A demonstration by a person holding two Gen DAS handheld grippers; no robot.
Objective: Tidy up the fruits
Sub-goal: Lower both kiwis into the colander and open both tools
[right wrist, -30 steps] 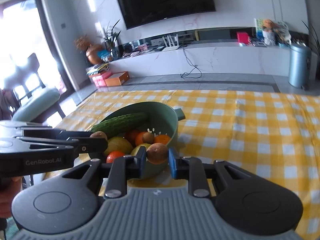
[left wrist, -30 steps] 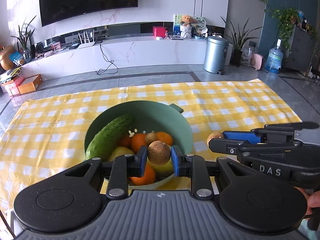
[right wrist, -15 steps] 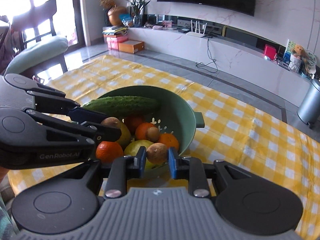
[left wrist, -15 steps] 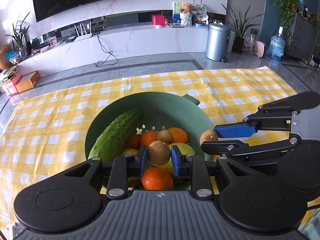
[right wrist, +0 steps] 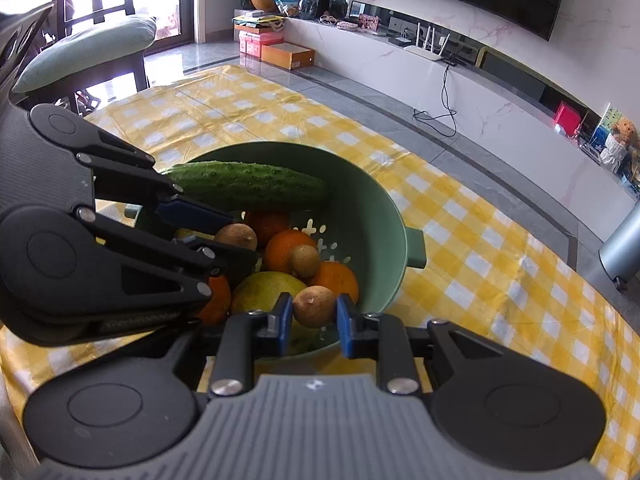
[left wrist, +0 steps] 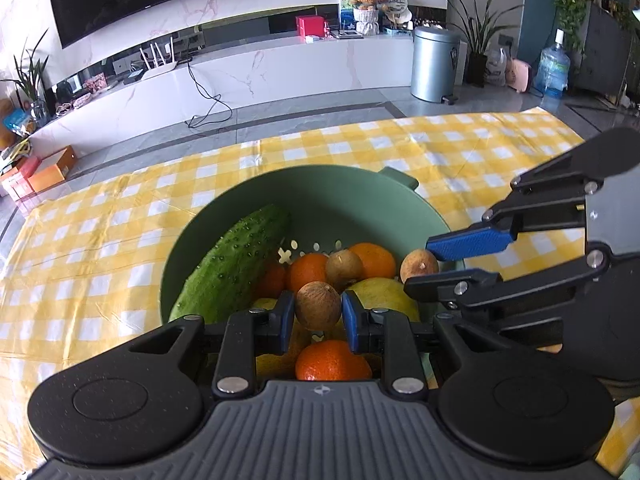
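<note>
A green colander bowl [left wrist: 344, 200] [right wrist: 376, 216] sits on the yellow checked cloth. Inside lie a cucumber [left wrist: 236, 264] [right wrist: 248, 186], several oranges [left wrist: 372, 258] [right wrist: 286, 250], a yellow-green fruit [left wrist: 384, 296] [right wrist: 266, 292] and a small brown round fruit [left wrist: 343, 266] [right wrist: 305, 260]. My left gripper [left wrist: 318, 316] is shut on a small brown round fruit [left wrist: 318, 306] above the bowl's near side. My right gripper [right wrist: 313, 316] is shut on another small brown fruit [right wrist: 314, 306] over the bowl's edge. Each gripper shows in the other's view, the right gripper [left wrist: 420, 266] at right, the left gripper [right wrist: 236, 236] at left.
The checked cloth [left wrist: 100, 240] [right wrist: 500, 280] spreads around the bowl on all sides. Beyond it lie grey floor tiles, a white TV bench [left wrist: 260, 76], a metal bin [left wrist: 434, 64], plants and a water bottle [left wrist: 554, 68]. A cushioned chair [right wrist: 88, 44] stands at far left.
Both grippers came closer over the bowl, each holding its brown fruit throughout. The right gripper rolled and swung in from the side, so its view tilted and the bowl grew larger.
</note>
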